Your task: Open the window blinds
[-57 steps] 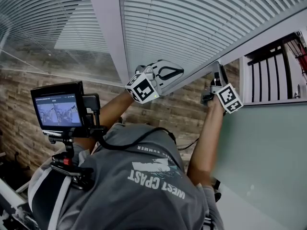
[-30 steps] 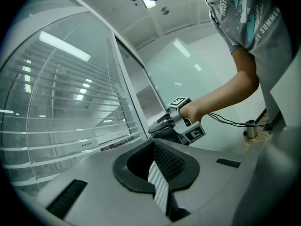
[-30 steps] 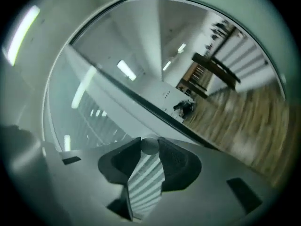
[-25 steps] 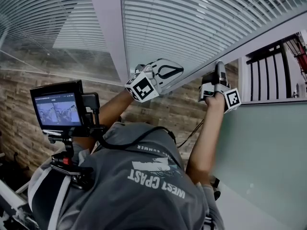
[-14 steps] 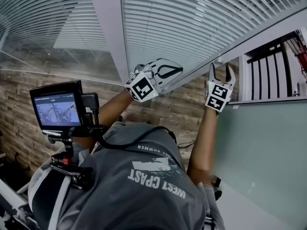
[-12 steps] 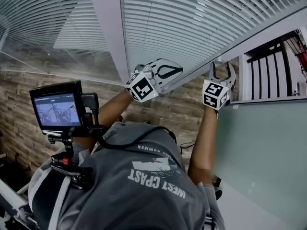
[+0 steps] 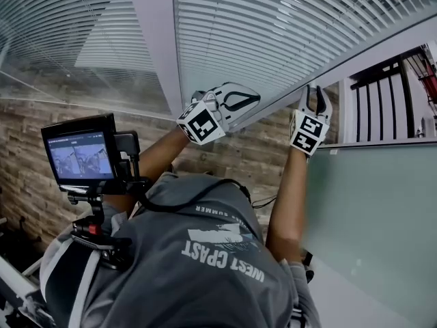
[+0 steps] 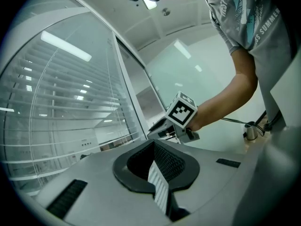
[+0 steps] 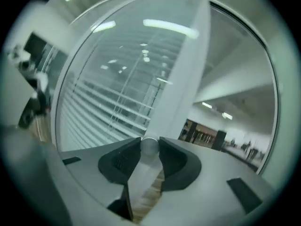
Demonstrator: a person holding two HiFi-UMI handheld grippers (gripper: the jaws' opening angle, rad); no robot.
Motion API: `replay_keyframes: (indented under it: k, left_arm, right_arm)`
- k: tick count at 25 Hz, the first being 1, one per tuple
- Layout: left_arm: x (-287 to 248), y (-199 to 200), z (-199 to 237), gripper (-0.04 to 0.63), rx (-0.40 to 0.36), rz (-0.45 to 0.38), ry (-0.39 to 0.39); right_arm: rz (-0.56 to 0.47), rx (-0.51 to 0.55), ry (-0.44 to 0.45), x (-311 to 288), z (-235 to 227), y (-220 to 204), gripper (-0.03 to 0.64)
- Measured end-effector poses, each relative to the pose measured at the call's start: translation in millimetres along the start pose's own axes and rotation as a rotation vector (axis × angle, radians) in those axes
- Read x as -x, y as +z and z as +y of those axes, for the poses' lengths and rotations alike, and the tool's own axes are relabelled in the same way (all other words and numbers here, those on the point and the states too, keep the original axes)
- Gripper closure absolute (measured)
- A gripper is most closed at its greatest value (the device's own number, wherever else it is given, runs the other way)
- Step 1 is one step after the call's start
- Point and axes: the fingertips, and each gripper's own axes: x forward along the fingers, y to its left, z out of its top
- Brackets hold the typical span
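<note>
White slatted blinds (image 7: 273, 26) sit behind glass, their slats tilted with narrow gaps; they also show in the left gripper view (image 8: 61, 107) and the right gripper view (image 9: 108, 93). My right gripper (image 7: 315, 94) is at the sloping frame rail, shut on a small round silver knob (image 9: 149, 146) pinched between its dark pads. My left gripper (image 7: 256, 101) lies against the same rail further left, its jaws shut with nothing in them (image 8: 154, 145). From the left gripper view, the right gripper's marker cube (image 8: 181, 114) shows beside the frame.
A wide white mullion (image 7: 153, 39) splits the blinds into two panes. A frosted glass panel (image 7: 369, 217) stands to the right, with a dark railing (image 7: 389, 101) above it. Behind are a brick wall (image 7: 27, 142) and a small monitor (image 7: 82, 156) on the person's chest rig.
My right gripper has twisted about the knob while holding it: its marker cube turned and its view swung from the corridor to the blinds. The left gripper has stayed put.
</note>
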Motion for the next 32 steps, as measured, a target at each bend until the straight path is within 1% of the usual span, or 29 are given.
replay_keyframes:
  k: [2,6,7,8,9,13,22,25,27,28,29,30,32]
  left_arm:
    - [-0.4,1.0,-0.3,0.592,-0.001,-0.003,-0.002]
    - [-0.8,0.7,-1.1,0.592,-0.001,-0.003,-0.004]
    - [-0.8,0.7,-0.9,0.592,0.0,-0.004,-0.003]
    - [-0.8,0.9,-0.5,0.592,0.0,-0.005,-0.002]
    - [-0.9,1.2,-0.3,0.592,0.002,-0.006,-0.001]
    - [-1.1,1.8,-0.2,0.592,0.006,-0.008,0.0]
    - [-0.3,1.2,1.1,0.592,0.006,-0.009,0.003]
    - [0.2,1.4,1.8,0.591,0.006,-0.009,0.004]
    - [0.2,1.5,2.6,0.592,0.004,-0.008,0.004]
    - [0.2,1.8,3.1,0.592,0.003,-0.008,0.004]
    - [0.4,2.4,3.8,0.592,0.002,-0.008,0.005]
    - [0.7,3.0,4.6,0.592,0.001,-0.009,0.005]
    - [1.7,5.1,7.0,0.592,-0.001,-0.012,0.01]
  right_arm:
    - [-0.062,-0.343,0.044,1.3,-5.9,-1.7,0.495]
    - [-0.19,-1.117,0.17,1.1,-16.5,-10.6,0.495]
    - [-0.21,-1.258,0.198,0.4,-18.3,-12.8,0.495]
    - [-0.22,-1.342,0.217,-0.2,-19.6,-14.2,0.495]
    - [-0.223,-1.367,0.225,-0.5,-20.3,-14.5,0.495]
    - [-0.22,-1.304,0.211,0.1,-21.1,-12.6,0.495]
    - [-0.217,-1.289,0.207,-2.5,-22.5,-14.6,0.495]
    - [-0.231,-1.306,0.241,-4.5,-22.3,-15.9,0.495]
    - [-0.235,-1.292,0.265,-5.0,-21.6,-15.6,0.495]
    - [-0.23,-1.256,0.262,-3.7,-21.7,-14.5,0.494]
    - [-0.22,-1.194,0.247,-1.2,-22.3,-13.0,0.492]
    - [-0.204,-1.107,0.223,2.2,-22.8,-11.2,0.483]
    - [-0.169,-0.887,0.171,11.6,-22.7,-4.0,0.476]
